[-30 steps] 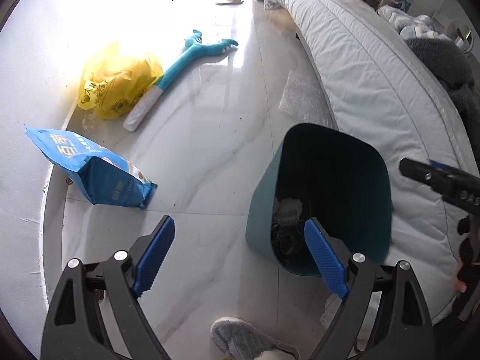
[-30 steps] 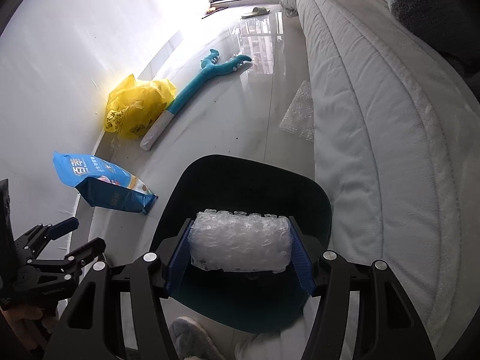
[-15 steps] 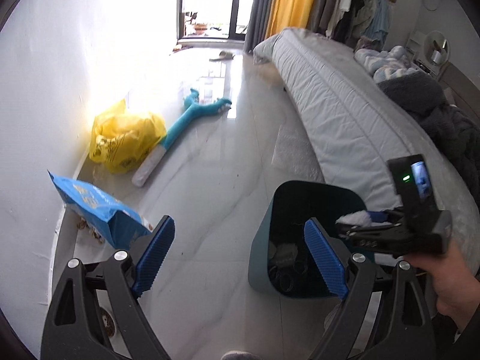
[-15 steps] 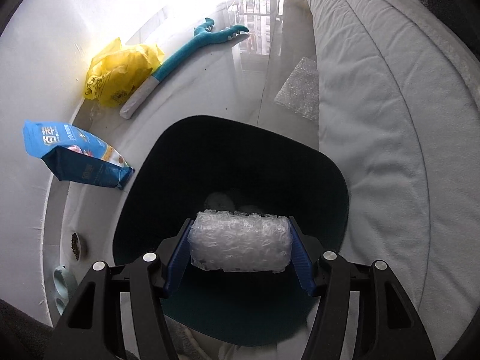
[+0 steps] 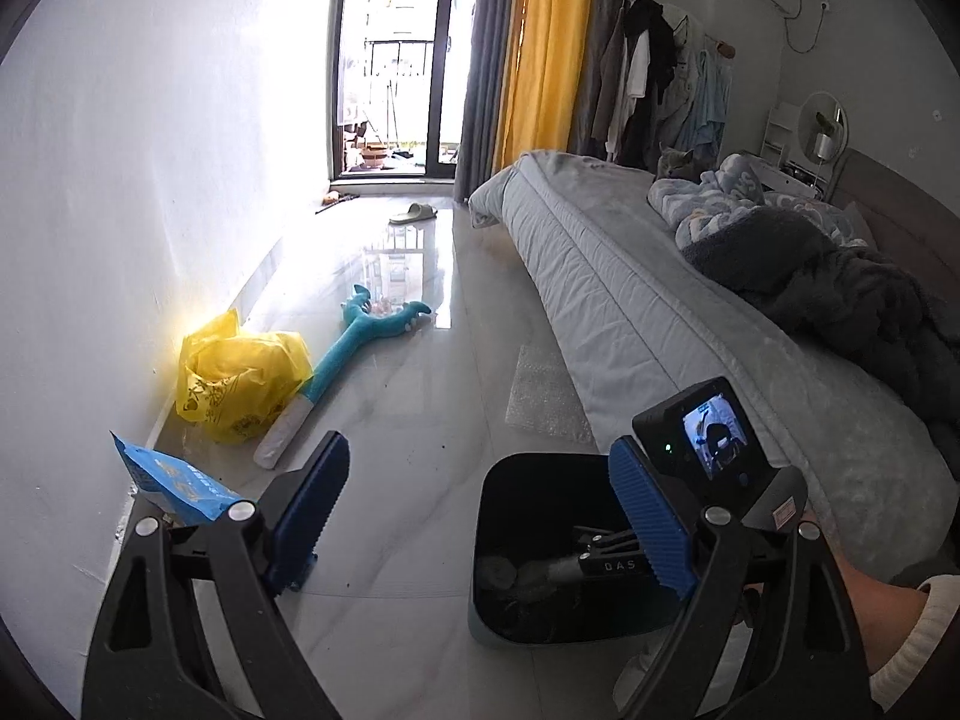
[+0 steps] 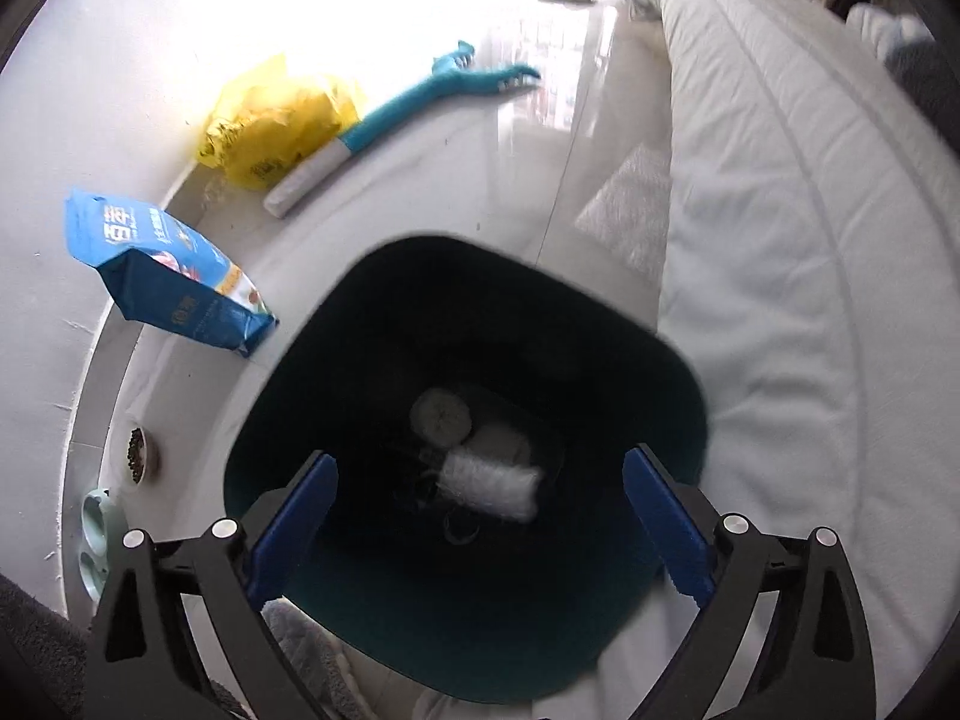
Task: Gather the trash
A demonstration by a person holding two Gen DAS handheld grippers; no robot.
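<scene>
A dark teal trash bin (image 6: 678,378) stands on the floor beside the bed; it also shows in the left wrist view (image 5: 480,552). A roll of bubble wrap (image 6: 489,483) lies inside the bin among other trash. My right gripper (image 6: 480,522) is open and empty right above the bin's mouth. My left gripper (image 5: 480,501) is open and empty, held higher and level, left of the bin. A flat sheet of bubble wrap (image 5: 543,396) lies on the floor by the bed (image 5: 660,324). A yellow plastic bag (image 5: 240,384) and a blue food bag (image 6: 168,276) lie by the wall.
A teal long-handled toy (image 5: 348,354) lies on the floor near the yellow bag. Pet bowls (image 6: 135,456) stand by the wall. A slipper (image 5: 414,213) lies near the balcony door. A grey cat (image 5: 675,165) and blankets are on the bed.
My right gripper opened over the bin and the bubble wrap roll dropped in. My left gripper tilted up and now looks across the room.
</scene>
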